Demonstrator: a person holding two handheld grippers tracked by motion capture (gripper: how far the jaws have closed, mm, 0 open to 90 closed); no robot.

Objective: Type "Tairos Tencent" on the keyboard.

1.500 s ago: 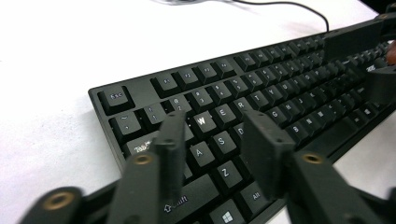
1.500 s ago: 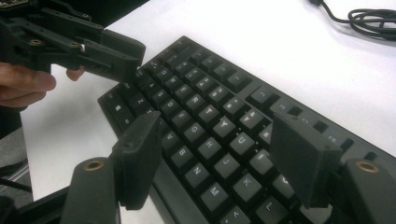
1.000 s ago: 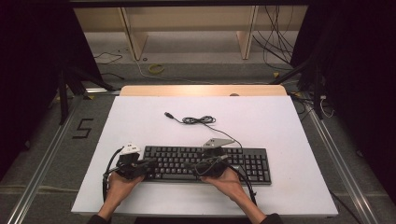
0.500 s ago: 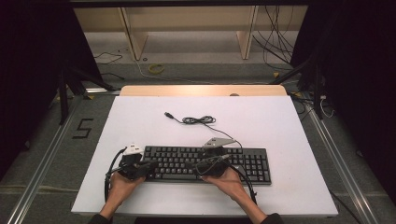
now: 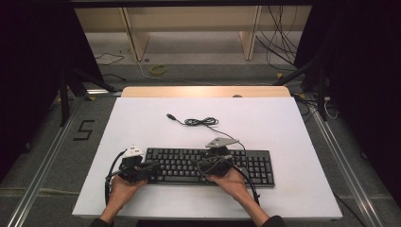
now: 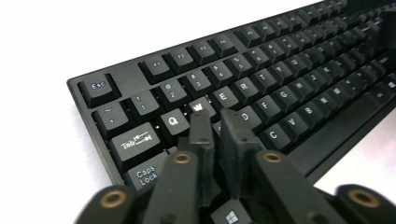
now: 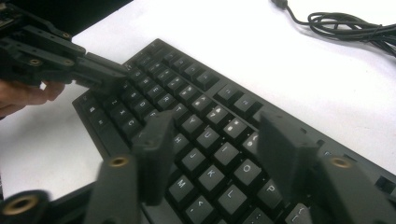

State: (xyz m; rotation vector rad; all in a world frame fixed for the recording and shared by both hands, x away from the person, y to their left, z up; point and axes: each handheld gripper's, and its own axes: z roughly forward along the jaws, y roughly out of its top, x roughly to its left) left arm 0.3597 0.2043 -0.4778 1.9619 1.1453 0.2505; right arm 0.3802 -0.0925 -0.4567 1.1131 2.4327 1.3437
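**A:** Start with your tongs. How did they stand?

**B:** My left gripper (image 6: 215, 125) sat low over the left end of the keyboard (image 5: 208, 165). Jaws nearly together, only a slim gap, nothing pinched between them. They had just been opening a little. Tips hung above the letter rows, by the W key (image 6: 199, 107) and its right-hand neighbours. Whether they touched a key, I couldn't tell.

**A:** And the right?

**B:** My right gripper (image 7: 224, 140) stood with jaws well apart, though they had just been closing. Keys lay under the gap, nothing clamped. From its own camera the jaws straddled the right-hand letter keys, around the O key (image 7: 245, 168). My left gripper (image 7: 60, 58) showed farther off there, at the keyboard's far end, with my left hand (image 7: 23, 95) behind it.

**A:** Hands?

**B:** From above, both came in from the near edge. Left gripper (image 5: 137, 168) at the keyboard's left end, right gripper (image 5: 215, 163) over the middle, my right hand (image 5: 231, 182) at the front edge.

**A:** Where was the keyboard itself?

**B:** Flat on the white table (image 5: 283, 127), in the near half, long side running across. Its cable (image 5: 201, 122) lay coiled just behind it, plug end (image 5: 171, 116) loose on the table.
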